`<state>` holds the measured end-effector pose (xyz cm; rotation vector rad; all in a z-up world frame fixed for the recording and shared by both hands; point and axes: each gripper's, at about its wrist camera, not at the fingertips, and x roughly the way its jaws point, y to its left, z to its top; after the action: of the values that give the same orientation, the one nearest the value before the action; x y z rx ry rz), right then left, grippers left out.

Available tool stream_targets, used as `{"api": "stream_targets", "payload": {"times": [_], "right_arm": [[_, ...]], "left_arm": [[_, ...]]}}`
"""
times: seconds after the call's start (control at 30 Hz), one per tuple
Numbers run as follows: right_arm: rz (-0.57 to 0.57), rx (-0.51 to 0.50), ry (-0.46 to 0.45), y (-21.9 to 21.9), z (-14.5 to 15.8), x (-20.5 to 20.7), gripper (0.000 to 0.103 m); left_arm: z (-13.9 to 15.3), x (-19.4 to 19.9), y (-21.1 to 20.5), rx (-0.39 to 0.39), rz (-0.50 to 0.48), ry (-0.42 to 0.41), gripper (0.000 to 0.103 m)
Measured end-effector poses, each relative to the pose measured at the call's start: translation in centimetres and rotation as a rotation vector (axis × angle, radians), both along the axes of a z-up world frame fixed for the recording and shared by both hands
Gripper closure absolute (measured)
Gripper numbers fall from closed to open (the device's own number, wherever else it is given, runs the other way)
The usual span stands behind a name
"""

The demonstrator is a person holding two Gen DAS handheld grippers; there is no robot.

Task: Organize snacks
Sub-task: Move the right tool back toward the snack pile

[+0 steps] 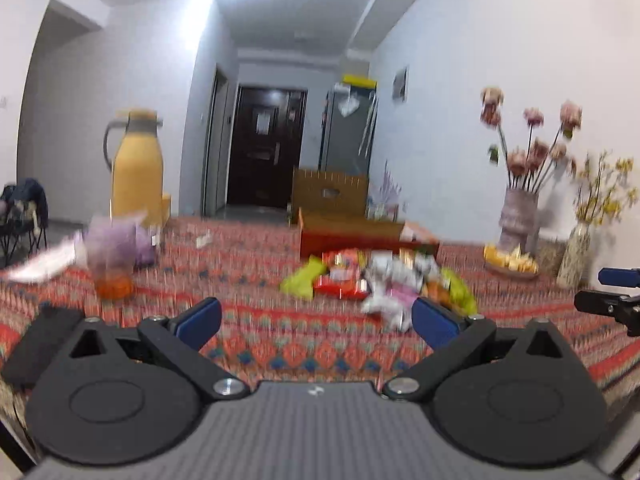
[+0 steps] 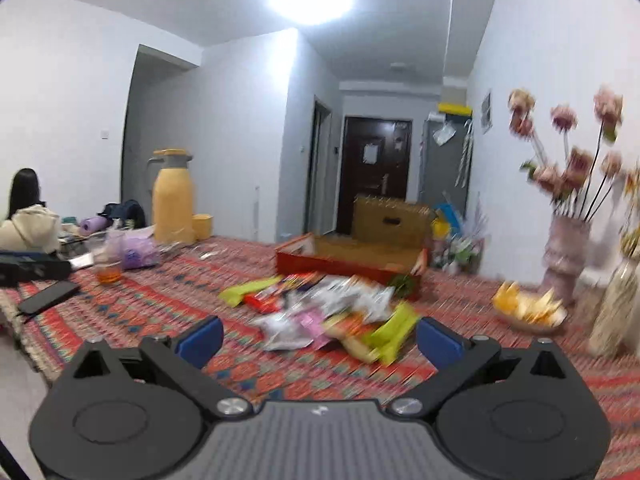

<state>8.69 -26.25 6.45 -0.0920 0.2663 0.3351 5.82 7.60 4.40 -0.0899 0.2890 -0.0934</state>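
Observation:
A blurred pile of snack packets (image 1: 376, 276) lies on the red patterned tablecloth (image 1: 260, 332), with green, red, white and pink wrappers; it also shows in the right wrist view (image 2: 328, 308). Behind it stands an open red box (image 1: 360, 236), also in the right wrist view (image 2: 348, 258). My left gripper (image 1: 316, 318) is open and empty, short of the pile. My right gripper (image 2: 318, 338) is open and empty, just in front of the pile; its tip shows at the right edge of the left wrist view (image 1: 612, 292).
A yellow thermos (image 1: 136, 168), a glass of orange drink (image 1: 112, 276), a purple bag (image 1: 120, 240) and a black phone (image 2: 48, 296) sit at the left. Flower vases (image 2: 564, 256) and a fruit plate (image 2: 528, 308) stand at the right. A wicker basket (image 2: 388, 220) is behind the box.

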Motion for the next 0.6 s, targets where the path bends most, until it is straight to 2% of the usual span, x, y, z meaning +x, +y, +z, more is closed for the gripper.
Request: {"api": "stream_targets", "payload": {"times": [0.1, 0.2, 0.33, 0.47, 0.6], "right_arm": [[0.011, -0.039, 0.032, 1.6, -2.0, -0.6, 0.000], [0.014, -0.093, 0.041, 3.0, -3.3, -0.7, 0.000], [0.014, -0.129, 0.056, 3.6, -4.2, 0.0, 0.000], [-0.024, -0.105, 0.053, 2.7, -4.3, 1.0, 0.000], [-0.065, -0.071, 0.093, 1.3, -5.0, 2.3, 0.000]], "left_arm": [[-0.9, 0.5, -0.4, 0.017, 0.004, 0.039, 0.000], [-1.2, 0.5, -0.5, 0.045, 0.017, 0.026, 0.000], [-1.8, 0.6, -0.3, 0.040, 0.014, 0.023, 0.000], [-2.4, 1.6, -0.6, 0.038, 0.012, 0.053, 0.000], [-3.2, 3.7, -1.3, 0.065, -0.003, 0.088, 0.000]]}}
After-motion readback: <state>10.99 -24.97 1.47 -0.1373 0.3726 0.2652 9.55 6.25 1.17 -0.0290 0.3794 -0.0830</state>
